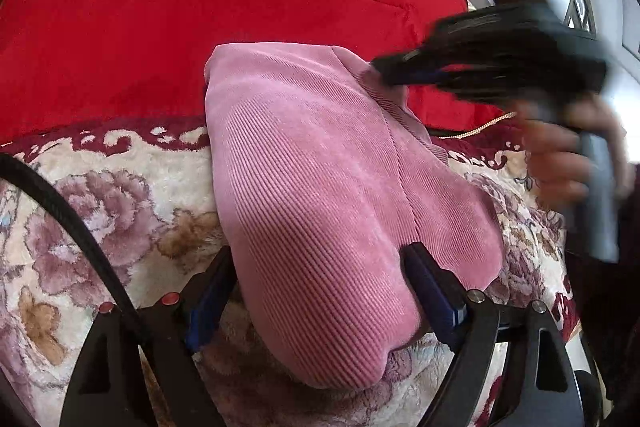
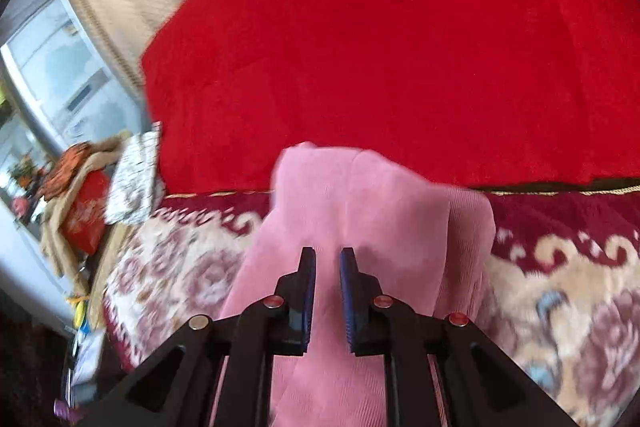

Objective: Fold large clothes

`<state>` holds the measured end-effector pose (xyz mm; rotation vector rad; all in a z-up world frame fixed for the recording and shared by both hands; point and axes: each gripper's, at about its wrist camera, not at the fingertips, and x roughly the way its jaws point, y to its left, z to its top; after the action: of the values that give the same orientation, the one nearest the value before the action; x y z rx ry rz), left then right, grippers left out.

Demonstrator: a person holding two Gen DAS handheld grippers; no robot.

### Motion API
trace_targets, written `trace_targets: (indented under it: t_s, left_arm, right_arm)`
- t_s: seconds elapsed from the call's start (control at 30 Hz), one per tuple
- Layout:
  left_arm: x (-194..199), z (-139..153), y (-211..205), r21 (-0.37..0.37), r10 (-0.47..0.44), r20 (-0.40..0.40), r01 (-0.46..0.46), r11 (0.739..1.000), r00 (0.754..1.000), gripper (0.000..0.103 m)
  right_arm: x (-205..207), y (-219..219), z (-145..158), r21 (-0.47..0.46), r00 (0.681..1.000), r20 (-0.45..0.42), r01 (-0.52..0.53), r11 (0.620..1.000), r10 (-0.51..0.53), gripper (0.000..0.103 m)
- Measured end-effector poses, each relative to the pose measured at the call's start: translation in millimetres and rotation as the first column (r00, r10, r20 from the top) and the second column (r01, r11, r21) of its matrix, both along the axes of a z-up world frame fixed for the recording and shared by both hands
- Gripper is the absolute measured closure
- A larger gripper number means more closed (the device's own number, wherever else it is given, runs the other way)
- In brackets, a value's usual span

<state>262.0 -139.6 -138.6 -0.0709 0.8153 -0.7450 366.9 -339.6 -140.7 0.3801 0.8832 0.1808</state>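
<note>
Plainly pink garment (image 1: 320, 195) inside blanket's (image 1: 100, 195) edges

The garment (image 1: 320, 195) in front of me is dusty pink, with fine diagonal ribbing. Under it lies a cream blanket (image 1: 100, 211) with mauve and tan flowers and a maroon scrolled border. Beyond that, along the far edge, the cover (image 1: 200, 7) is plain bright red. My gripper fingers (image 2: 306, 291) are black with blue pads.

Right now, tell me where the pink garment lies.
The pink garment lies folded on the floral blanket, centre of both wrist views, its far end reaching the red blanket.
</note>
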Motion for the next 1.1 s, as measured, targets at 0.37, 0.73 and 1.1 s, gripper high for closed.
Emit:
trace_targets:
  t_s: [0.37,0.73,1.1]
  left_arm:
    - [-0.3,-2.5,-1.0,0.015,-0.007,-0.002,0.007,1.000,1.000,0.016]
    - [-13.8,33.2,40.0,-0.109,0.070,0.093,-0.059,0.992,0.993,0.017]
    - [0.6,8.9,34.5,0.011,0.059,-0.009,-0.059,0.998,0.998,0.016]
  right_arm:
    - [16.3,-20.5,-65.0,-0.026,0.982,-0.135,0.132,0.991,-0.134,0.089]
    - [-96.6,-6.0,-16.9,0.072,0.994,0.040,0.102,0.992,-0.105,0.086]
    - [-110.5,4.3,-61.1,0.057,0.996,-0.050,0.078,0.995,-0.076,0.079]
